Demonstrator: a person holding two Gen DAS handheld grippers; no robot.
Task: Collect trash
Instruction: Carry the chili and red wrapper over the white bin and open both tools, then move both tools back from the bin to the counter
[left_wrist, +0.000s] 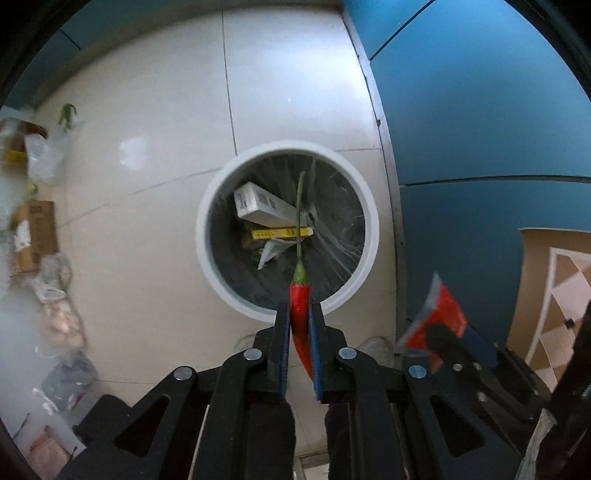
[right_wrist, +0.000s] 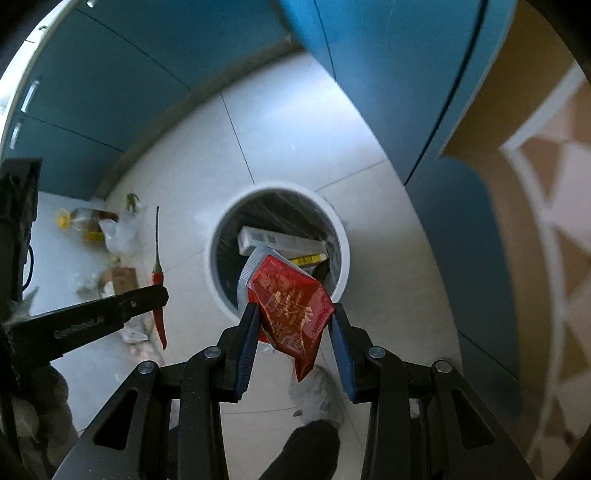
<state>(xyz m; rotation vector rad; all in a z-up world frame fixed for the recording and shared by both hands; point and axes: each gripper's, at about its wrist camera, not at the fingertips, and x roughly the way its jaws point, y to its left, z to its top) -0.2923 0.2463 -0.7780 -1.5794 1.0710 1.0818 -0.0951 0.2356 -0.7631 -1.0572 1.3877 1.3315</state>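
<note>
— What is held by the left gripper (left_wrist: 300, 321)?

— A red chili pepper with a long green stem (left_wrist: 300, 295) is clamped between the two blue-padded fingers (left_wrist: 283, 350). The stem is pointed forward, over the open mouth of the round white-rimmed trash bin lined with a clear plastic bag (left_wrist: 207, 236). In the right wrist view the same pepper (right_wrist: 159, 295) is seen hanging upright from the left gripper (right_wrist: 155, 295), to the left of the bin (right_wrist: 341, 236).

— And the right gripper (right_wrist: 293, 325)?

— A crumpled red foil packet printed with gold characters (right_wrist: 291, 310) is grasped between its fingers (right_wrist: 247, 339), with a grey edge of the packet turned toward the bin. It is held above the near rim. In the left wrist view the packet (left_wrist: 443, 310) is blurred, at the right of the bin.

— What is seen inside the bin?

— A white rectangular carton (left_wrist: 258, 205) is leaned against the liner, with a flat yellow box (left_wrist: 280, 232) below it and a pale torn wrapper (left_wrist: 271, 251) beneath that.

— What else is on the white tiled floor (left_wrist: 166, 129)?

— Along its left edge, more litter is scattered: a brown cardboard box (left_wrist: 35, 232), crumpled clear plastic bags (left_wrist: 46, 155) and a green vegetable scrap (left_wrist: 67, 114). Blue cabinet fronts (left_wrist: 461, 110) are stood along the floor's right edge.
</note>
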